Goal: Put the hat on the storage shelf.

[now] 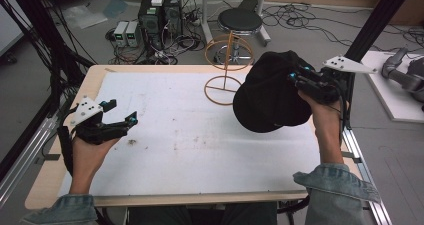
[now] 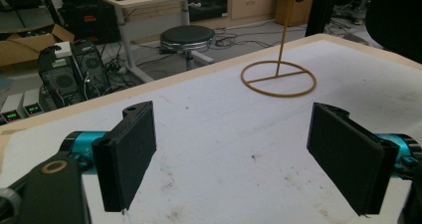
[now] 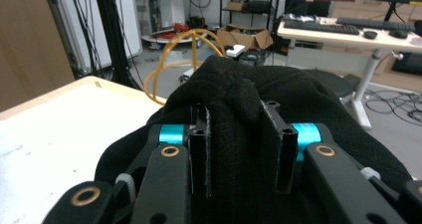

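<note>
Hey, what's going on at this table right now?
A person holds a gripper in each hand. The right gripper is clamped on a black hat, lifted above the white table beside a yellow wire stand. The left gripper hangs open and empty over the table's left side.

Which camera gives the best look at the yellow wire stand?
The left gripper view: the wire stand shows base ring, stem and top hoop unobstructed. In the high view the black hat covers part of it; the right gripper view shows just loops behind the hat.
</note>
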Action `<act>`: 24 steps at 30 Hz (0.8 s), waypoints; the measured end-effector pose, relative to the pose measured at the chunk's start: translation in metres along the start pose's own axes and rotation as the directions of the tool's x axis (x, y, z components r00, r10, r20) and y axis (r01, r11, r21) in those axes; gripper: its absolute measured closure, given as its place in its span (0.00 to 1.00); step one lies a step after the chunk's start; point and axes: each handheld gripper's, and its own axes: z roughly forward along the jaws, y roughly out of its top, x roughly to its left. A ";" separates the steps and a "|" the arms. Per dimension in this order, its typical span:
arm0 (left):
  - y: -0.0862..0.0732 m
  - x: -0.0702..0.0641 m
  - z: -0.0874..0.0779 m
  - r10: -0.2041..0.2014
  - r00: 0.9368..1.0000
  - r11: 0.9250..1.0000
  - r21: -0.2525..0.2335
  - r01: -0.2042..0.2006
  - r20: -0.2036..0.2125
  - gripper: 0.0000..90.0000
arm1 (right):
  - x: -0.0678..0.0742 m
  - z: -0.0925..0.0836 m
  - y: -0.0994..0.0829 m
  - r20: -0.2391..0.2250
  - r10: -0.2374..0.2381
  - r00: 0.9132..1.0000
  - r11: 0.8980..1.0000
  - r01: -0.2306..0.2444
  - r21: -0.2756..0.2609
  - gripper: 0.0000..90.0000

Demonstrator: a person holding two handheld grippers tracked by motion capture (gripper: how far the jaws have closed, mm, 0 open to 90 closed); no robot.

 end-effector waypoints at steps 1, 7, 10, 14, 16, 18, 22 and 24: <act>0.000 0.000 0.000 0.000 1.000 1.000 -0.001 0.000 -0.001 0.22 | 0.001 0.001 0.002 -0.003 -0.001 1.000 1.000 0.001 -0.002 0.78; 0.000 0.001 -0.001 -0.002 1.000 1.000 -0.003 0.002 -0.002 0.22 | 0.003 0.002 0.013 -0.029 -0.002 1.000 1.000 0.001 -0.027 0.78; 0.000 0.002 -0.002 -0.005 1.000 1.000 -0.005 0.005 -0.002 0.22 | 0.004 0.001 0.018 -0.034 -0.007 0.999 0.999 0.005 -0.038 0.78; 0.000 0.002 -0.002 -0.005 1.000 1.000 -0.005 0.005 -0.004 0.22 | 0.006 0.001 0.026 -0.039 -0.016 0.999 0.999 0.014 -0.049 0.78; 0.000 0.002 -0.001 -0.008 1.000 1.000 -0.007 0.008 -0.003 0.22 | 0.007 0.002 0.030 -0.043 -0.021 0.999 0.999 0.019 -0.050 0.78; 0.000 0.002 -0.001 -0.007 1.000 1.000 -0.004 0.007 -0.002 0.22 | 0.009 0.004 0.034 -0.045 -0.031 0.999 0.998 0.028 -0.057 0.78; -0.001 0.002 -0.001 -0.006 1.000 1.000 -0.006 0.006 -0.004 0.22 | 0.013 0.007 0.040 -0.052 -0.038 0.998 0.998 0.035 -0.058 0.78; -0.002 0.003 -0.001 -0.004 1.000 1.000 -0.002 0.004 -0.006 0.22 | 0.014 0.009 0.043 -0.061 -0.040 0.997 0.997 0.036 -0.062 0.78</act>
